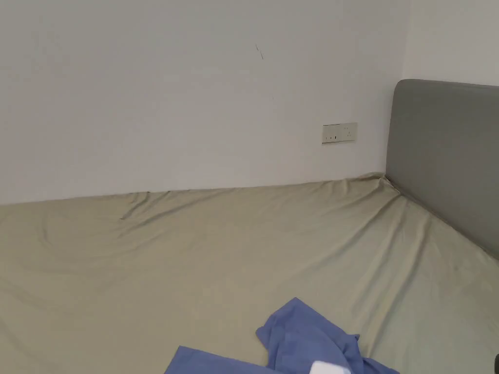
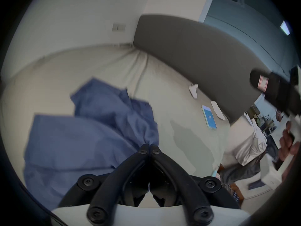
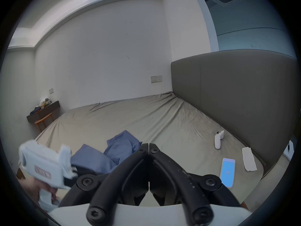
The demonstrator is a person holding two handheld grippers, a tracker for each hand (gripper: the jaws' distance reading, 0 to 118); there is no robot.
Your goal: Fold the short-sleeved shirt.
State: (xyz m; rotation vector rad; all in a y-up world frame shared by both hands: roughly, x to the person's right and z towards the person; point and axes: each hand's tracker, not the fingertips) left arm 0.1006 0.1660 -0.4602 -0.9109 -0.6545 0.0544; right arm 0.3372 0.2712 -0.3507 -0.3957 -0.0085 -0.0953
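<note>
Blue short-sleeved shirt (image 2: 91, 131) lies crumpled on the bed sheet (image 1: 195, 253), 6 o'clock in head view. Left gripper (image 2: 149, 146) pinches a bunched shirt edge; right gripper (image 3: 149, 145) clenched, empty. Folding not begun.

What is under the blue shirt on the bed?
The blue shirt lies crumpled on the greenish bedsheet, one bunch pinched in the left gripper. Whatever lies beneath its folds is covered.
</note>
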